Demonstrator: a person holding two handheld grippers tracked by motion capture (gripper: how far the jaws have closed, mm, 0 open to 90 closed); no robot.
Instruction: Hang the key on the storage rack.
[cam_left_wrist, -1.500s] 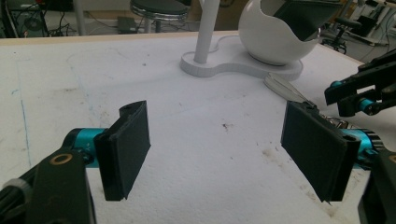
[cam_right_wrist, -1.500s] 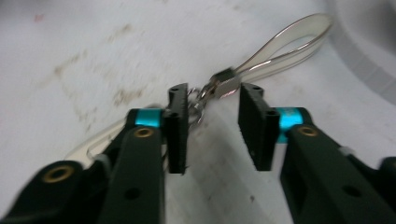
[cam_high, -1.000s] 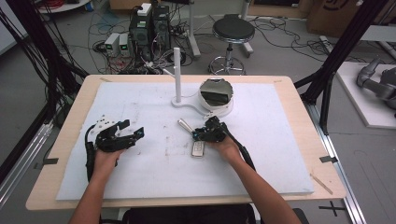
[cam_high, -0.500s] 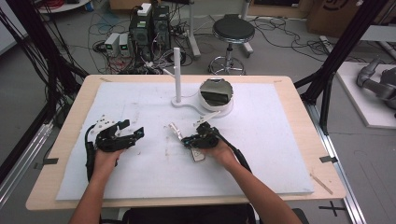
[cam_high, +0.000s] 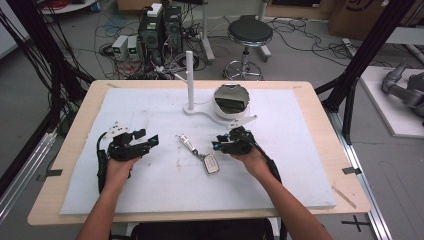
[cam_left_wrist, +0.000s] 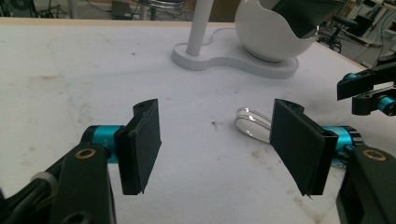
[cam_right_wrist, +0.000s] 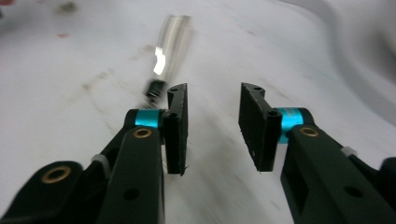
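Worktop (cam_high: 75, 165): pale wood edge, white mat (cam_high: 310, 150) with faint dark smudges. Left hand-held gripper (cam_left_wrist: 215, 140) and right hand-held gripper (cam_right_wrist: 212, 128): black, cyan collars, brass-coloured pivots. Key fob (cam_high: 211, 163): silver-grey, on silver chain. Stand (cam_high: 189, 80): white post and base; bowl (cam_high: 231, 100) white, dark inside

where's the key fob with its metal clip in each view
High view: the key fob lies on the white mat between the two grippers, its metal clip up-left.
Left gripper view: the clip peeks out beside the jaw at the right of the picture.
Right gripper view: the blurred clip lies upper left.
Shared landmark: the clip itself.
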